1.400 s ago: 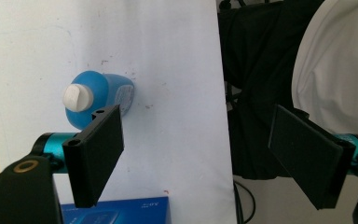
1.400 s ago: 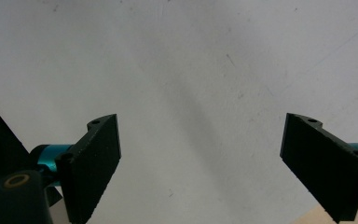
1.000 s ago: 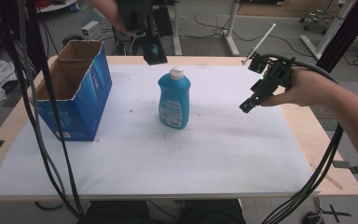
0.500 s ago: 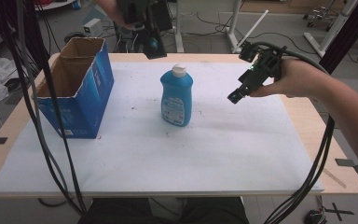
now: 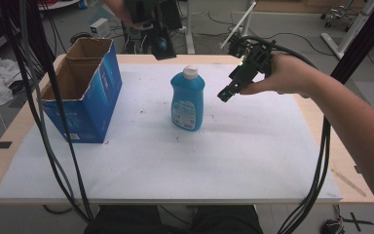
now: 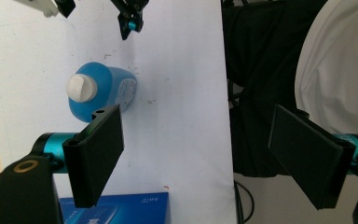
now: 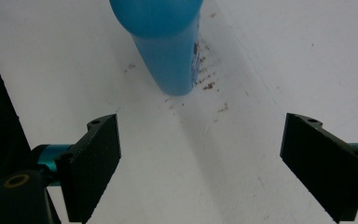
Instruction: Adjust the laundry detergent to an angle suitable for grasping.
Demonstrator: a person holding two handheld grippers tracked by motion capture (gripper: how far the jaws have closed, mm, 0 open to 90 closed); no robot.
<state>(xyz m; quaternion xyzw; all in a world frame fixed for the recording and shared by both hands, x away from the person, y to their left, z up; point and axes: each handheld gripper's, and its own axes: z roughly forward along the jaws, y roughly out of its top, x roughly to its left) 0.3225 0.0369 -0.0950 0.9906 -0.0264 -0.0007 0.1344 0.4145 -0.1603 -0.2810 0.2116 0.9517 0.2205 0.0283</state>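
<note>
A blue bottle (image 5: 187, 100) with a white cap stands upright mid-table on the white sheet (image 5: 175, 165). My right gripper (image 5: 225, 94), held in a hand, hovers just right of the bottle at shoulder height and is apart from it. In the right gripper view its jaws (image 7: 200, 140) are spread wide, with the bottle (image 7: 168, 42) ahead of them. My left gripper (image 5: 161, 48) hangs high over the table's far edge. In the left gripper view it is open (image 6: 196, 140) and looks down on the bottle (image 6: 100, 91) and on the right gripper (image 6: 130, 21).
An open blue cardboard box (image 5: 83, 92) stands at the table's left, and its corner (image 6: 116, 207) is in the left gripper view. Black cables (image 5: 53, 122) hang across the left foreground, and more run along the right arm (image 5: 321, 161). A person's dark clothing (image 6: 261, 70) lies beyond the sheet's edge.
My right gripper has moved left across the table toward the bottle, still open. The bottle, box and left gripper have stayed in place.
</note>
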